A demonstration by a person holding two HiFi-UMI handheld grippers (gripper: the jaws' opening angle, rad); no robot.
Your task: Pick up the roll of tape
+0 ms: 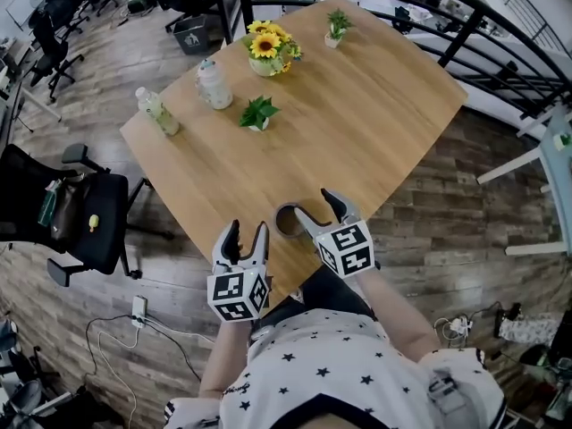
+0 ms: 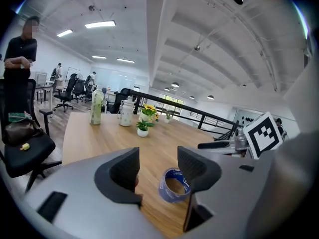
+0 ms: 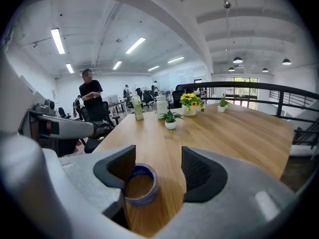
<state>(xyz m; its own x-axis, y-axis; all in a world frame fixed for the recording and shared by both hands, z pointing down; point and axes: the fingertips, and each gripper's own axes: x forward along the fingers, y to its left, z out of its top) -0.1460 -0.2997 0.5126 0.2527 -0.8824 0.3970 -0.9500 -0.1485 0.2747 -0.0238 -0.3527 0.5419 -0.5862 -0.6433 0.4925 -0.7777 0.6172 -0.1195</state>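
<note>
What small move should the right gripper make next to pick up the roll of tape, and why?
Probably close the right gripper. Its jaws stand apart, and the blue roll of tape already sits between them, close beside the left jaw, on the wooden table.

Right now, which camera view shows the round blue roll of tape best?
The right gripper view: the blue tape roll shows large between open jaws. The left gripper view hides one edge behind a jaw; the head view shows it small.

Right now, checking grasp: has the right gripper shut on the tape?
No: right gripper stands open, roll of tape beside one jaw.
</note>
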